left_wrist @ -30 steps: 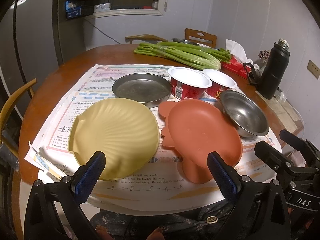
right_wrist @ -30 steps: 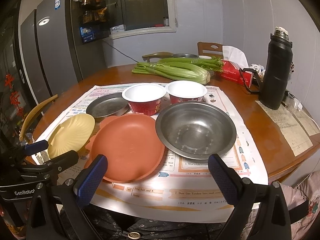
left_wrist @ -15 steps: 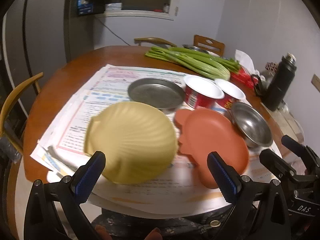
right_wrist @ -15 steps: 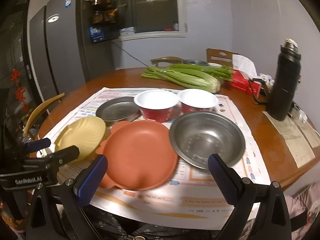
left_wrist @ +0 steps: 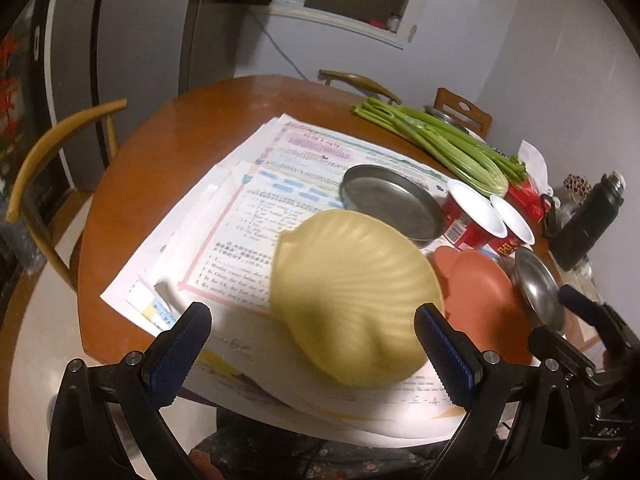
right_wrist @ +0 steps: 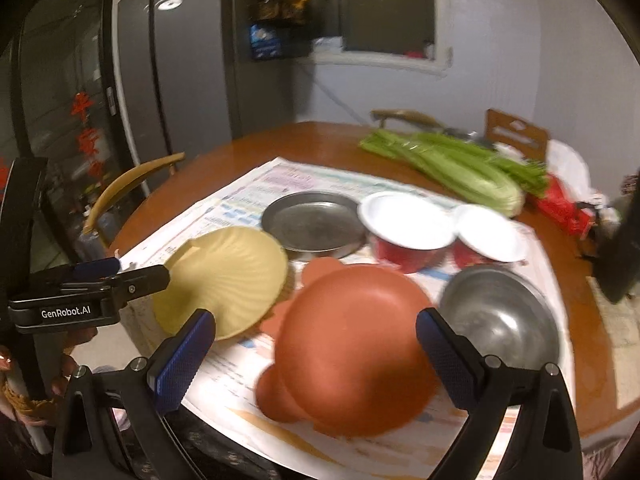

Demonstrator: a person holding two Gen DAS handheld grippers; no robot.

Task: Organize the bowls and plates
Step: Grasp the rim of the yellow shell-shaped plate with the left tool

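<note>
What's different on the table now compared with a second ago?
Both open grippers, the left gripper and right gripper, have swung leftward and closer, toward the yellow shell plate and the terracotta plate. Nothing was grasped; the dishes stayed in place.

Right wrist view is motion-blurred: terracotta plate (right_wrist: 352, 344) edges smeared, print on the paper sheets (right_wrist: 256, 196) unreadable. Black flask (right_wrist: 624, 248) cut off by the right frame edge, only a dark slab shows. Left wrist view: yellow shell plate (left_wrist: 352, 300) hides the terracotta plate's left part; steel bowl (left_wrist: 540, 288) partly behind the right gripper (left_wrist: 576, 320). Red cup (left_wrist: 472, 220) label too small to read. Counter's near edge hidden under the paper.
</note>
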